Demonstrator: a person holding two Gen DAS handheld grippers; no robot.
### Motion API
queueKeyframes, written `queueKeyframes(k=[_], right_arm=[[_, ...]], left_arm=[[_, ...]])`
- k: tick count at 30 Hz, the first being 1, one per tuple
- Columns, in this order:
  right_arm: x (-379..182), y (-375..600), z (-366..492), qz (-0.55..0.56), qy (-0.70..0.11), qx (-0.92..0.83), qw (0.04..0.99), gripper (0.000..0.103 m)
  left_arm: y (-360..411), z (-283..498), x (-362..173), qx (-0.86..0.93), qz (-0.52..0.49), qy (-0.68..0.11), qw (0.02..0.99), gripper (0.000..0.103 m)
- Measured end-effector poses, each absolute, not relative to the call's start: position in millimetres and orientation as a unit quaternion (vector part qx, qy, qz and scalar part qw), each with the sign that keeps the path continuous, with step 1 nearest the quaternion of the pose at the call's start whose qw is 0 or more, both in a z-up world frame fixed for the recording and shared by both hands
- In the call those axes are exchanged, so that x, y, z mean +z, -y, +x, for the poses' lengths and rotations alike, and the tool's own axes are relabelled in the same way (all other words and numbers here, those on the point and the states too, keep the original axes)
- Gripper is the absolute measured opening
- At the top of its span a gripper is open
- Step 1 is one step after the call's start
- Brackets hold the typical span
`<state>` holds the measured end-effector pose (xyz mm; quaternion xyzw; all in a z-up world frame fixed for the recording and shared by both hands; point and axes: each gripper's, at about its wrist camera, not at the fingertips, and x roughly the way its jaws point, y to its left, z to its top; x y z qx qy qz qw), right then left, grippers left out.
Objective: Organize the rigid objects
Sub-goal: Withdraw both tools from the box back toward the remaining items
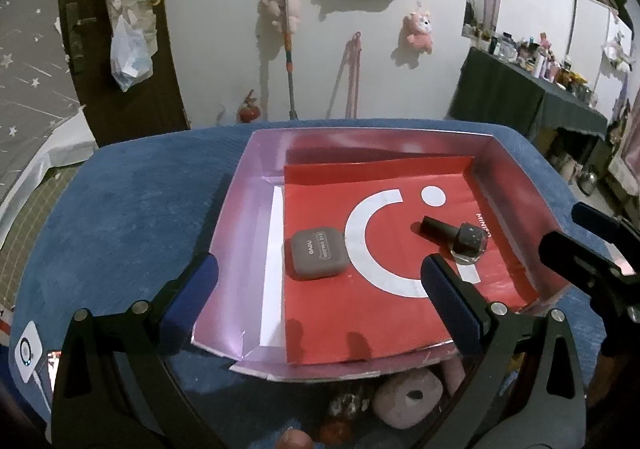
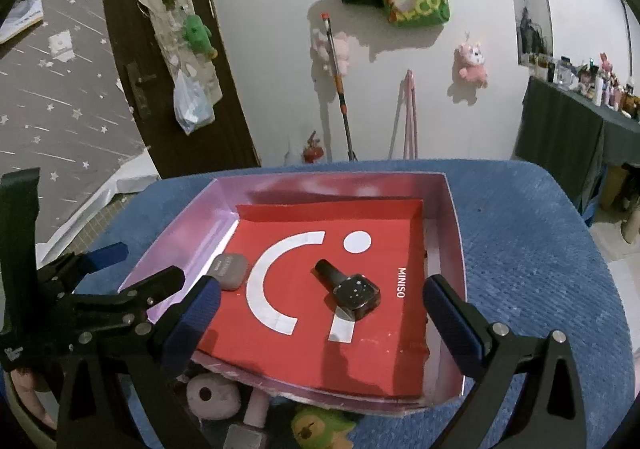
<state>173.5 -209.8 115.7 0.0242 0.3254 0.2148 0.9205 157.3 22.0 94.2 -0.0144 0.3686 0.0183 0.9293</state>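
Observation:
A shallow pink box (image 1: 256, 153) lined with red MINISO paper sits on a blue cloth. Inside lie a grey case (image 1: 315, 254) at the left and a dark nail polish bottle (image 1: 456, 235) at the right. Both also show in the right wrist view: the case (image 2: 230, 269) and the bottle (image 2: 352, 291). My left gripper (image 1: 320, 289) is open and empty, hovering above the box's near edge, case between its fingers' line. My right gripper (image 2: 320, 309) is open and empty, above the near part of the box. Each gripper shows in the other's view, right (image 1: 592, 249) and left (image 2: 120, 289).
Small objects lie on the cloth in front of the box: a pink rounded piece (image 2: 210, 395), a pink bottle (image 2: 256, 407), a green plush toy (image 2: 320, 427). A white device (image 1: 28, 353) sits at the left. Behind stand a door, a wall with hanging toys, and a cluttered table (image 1: 540, 89).

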Motion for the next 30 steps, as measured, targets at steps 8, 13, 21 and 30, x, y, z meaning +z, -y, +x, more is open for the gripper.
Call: queueKeyframes(k=[8, 13, 21, 30], right_arm=[[127, 217, 146, 0.021, -0.288, 0.218, 0.932, 0.103], [127, 223, 135, 0.029, -0.281, 0.221, 0.933, 0.103], [118, 221, 122, 0.026, -0.279, 0.229, 0.932, 0.103], [108, 217, 108, 0.016, -0.288, 0.23, 0.929, 0.103]], left_arm=[[-18, 142, 97, 0.025, -0.009, -0.364, 0.931, 0.103], [-17, 133, 98, 0.029, -0.012, -0.359, 0.933, 0.103], [-15, 120, 93, 0.035, -0.023, -0.356, 0.933, 0.103], [-14, 109, 79, 0.028, -0.031, -0.376, 0.926, 0.103]])
